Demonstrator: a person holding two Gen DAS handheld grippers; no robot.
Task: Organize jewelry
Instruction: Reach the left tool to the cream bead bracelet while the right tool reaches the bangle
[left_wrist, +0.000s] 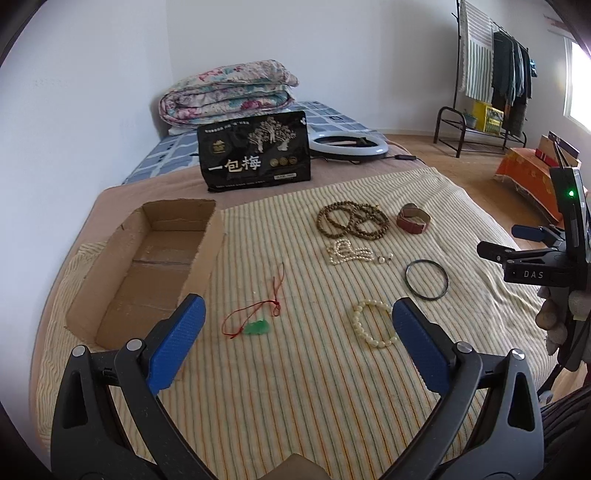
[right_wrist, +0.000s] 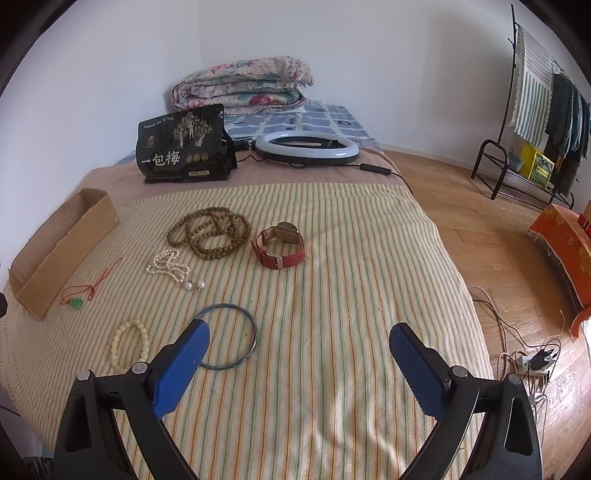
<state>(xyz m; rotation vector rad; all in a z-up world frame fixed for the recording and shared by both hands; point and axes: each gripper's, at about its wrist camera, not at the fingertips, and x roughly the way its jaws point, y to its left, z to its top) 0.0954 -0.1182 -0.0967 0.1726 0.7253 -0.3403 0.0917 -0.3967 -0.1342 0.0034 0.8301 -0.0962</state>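
Jewelry lies on a striped cloth (left_wrist: 295, 387) on a bed. A green pendant on a red cord (left_wrist: 257, 328), a cream bead bracelet (left_wrist: 373, 323), a dark bangle (left_wrist: 426, 278), a pearl strand (left_wrist: 347, 252), brown wooden beads (left_wrist: 351, 219) and a red-strap watch (left_wrist: 413, 218) are spread out. An open cardboard box (left_wrist: 147, 273) stands at the left. My left gripper (left_wrist: 297, 314) is open and empty above the pendant and bracelet. My right gripper (right_wrist: 299, 334) is open and empty, near the bangle (right_wrist: 229, 336). The watch (right_wrist: 280, 245) lies ahead of it.
A black snack bag (left_wrist: 255, 151) stands behind the cloth, with a ring light (left_wrist: 349, 144) and a folded quilt (left_wrist: 229, 92) beyond. Right of the bed are wooden floor, cables (right_wrist: 524, 354), a clothes rack (right_wrist: 535, 110) and an orange-covered piece (right_wrist: 565, 251).
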